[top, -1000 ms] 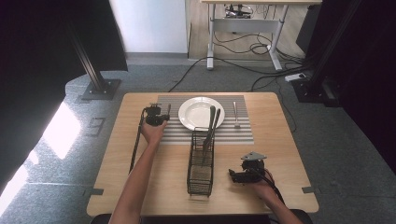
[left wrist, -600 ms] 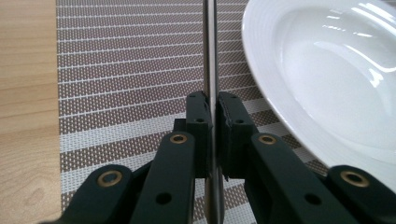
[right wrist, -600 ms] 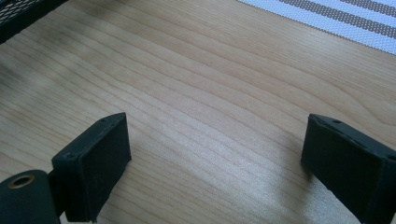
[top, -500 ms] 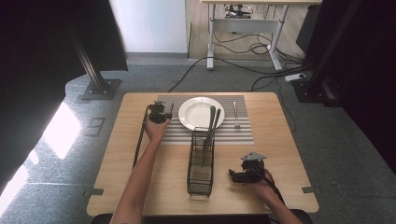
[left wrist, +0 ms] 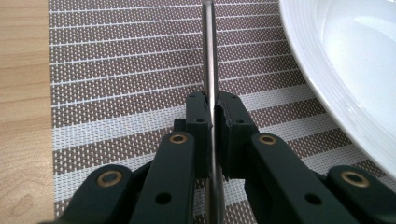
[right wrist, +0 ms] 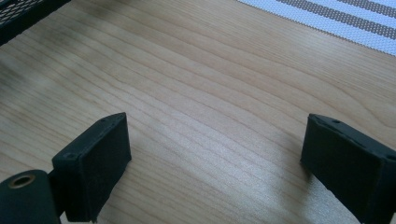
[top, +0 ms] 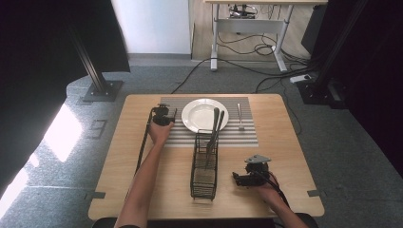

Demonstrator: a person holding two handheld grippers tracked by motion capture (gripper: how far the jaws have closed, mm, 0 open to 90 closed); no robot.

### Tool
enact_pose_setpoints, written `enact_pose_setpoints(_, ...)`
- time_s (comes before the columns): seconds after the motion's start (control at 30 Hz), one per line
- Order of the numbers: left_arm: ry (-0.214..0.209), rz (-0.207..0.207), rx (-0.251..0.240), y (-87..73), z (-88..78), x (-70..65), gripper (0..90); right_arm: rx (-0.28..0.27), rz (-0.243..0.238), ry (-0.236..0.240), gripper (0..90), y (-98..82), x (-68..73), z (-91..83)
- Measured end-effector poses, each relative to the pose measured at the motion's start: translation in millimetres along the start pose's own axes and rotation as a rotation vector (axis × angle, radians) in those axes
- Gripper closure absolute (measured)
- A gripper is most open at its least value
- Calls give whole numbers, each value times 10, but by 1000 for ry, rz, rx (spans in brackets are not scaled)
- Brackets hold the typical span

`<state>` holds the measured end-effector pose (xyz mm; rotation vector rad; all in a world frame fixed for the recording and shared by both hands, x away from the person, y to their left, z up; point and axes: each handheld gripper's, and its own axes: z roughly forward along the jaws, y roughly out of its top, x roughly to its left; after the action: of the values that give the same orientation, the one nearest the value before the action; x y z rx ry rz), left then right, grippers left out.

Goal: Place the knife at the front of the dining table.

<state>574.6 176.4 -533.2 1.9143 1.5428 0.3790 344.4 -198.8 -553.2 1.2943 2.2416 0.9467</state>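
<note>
Grey carpet runs round a pale wooden surface [top: 142,190], with a white-legged desk and loose cables behind it.

Left tongs [left wrist: 213,109] are clamped tight on a thin metal utensil [left wrist: 208,56], seen edge-on, so whether it is a knife or a fork handle I cannot tell. Its bright strip runs straight out from between the pads over the striped placemat [left wrist: 121,84], just left of the white plate [left wrist: 355,60]. From above, the left tongs [top: 164,115] sit at the plate's left side, over the mat's left end, the person's forearm reaching up to them from the near edge.

Right tongs [right wrist: 215,158] stand wide apart with nothing between the pads, just bare wood under them and a corner of the placemat [right wrist: 345,16] farther off. From above, the right tongs [top: 237,177] rest well on the near side of the plate [top: 199,114], to the right of the black wire caddy [top: 204,180].

That caddy stands directly on the near side of the plate, with two dark-handled utensils [top: 215,126] leaning out of it towards the plate. A small piece of cutlery [top: 240,116] lies on the placemat [top: 237,137] just right of the plate.
</note>
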Motion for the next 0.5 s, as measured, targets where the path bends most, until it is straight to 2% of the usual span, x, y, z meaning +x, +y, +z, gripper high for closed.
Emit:
enact_pose_setpoints(0.2, 18, 10, 8, -1, 4, -16, 833, 0, 0, -1, 83, 0, 1, 0)
enact_pose_setpoints(0.37, 46, 42, -14, -30, 14, -59, 827, 0, -1, -1, 86, 0, 2, 0)
enact_pose_setpoints(0.5, 49, 47, -30, -56, 14, -66, 820, -4, -9, 7, 96, 0, 11, 0)
